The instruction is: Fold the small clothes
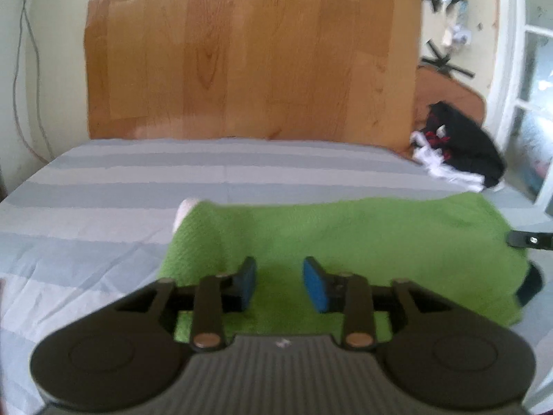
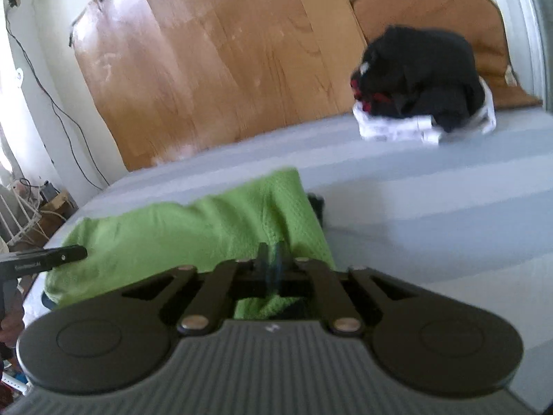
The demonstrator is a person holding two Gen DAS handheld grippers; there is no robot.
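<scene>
Spread apart with its blue pads (image 1: 312,288) facing each other over nothing, the left gripper (image 1: 280,285) hovers above the near part of the green garment (image 1: 345,242); the right gripper (image 2: 273,269) has its fingers pressed together on a fold of that same green cloth at its right-hand end. From the left wrist view the garment lies stretched sideways across the striped grey bedsheet (image 1: 121,190), its left end rolled up into a hump with a pale lining showing at the tip, its far edge running fairly straight, and its right end reaching toward the sheet's right margin, where a dark finger of the other tool pokes in. Left of the garment and beyond its far edge the sheet runs bare up to the wooden board (image 1: 249,52) leaning at the head of the bed. At the far right corner sits a heap of black and white clothes (image 2: 421,93), well apart from the green piece, with a broad strip of sheet between them. A brown cushion (image 2: 449,10) stands behind that heap.
</scene>
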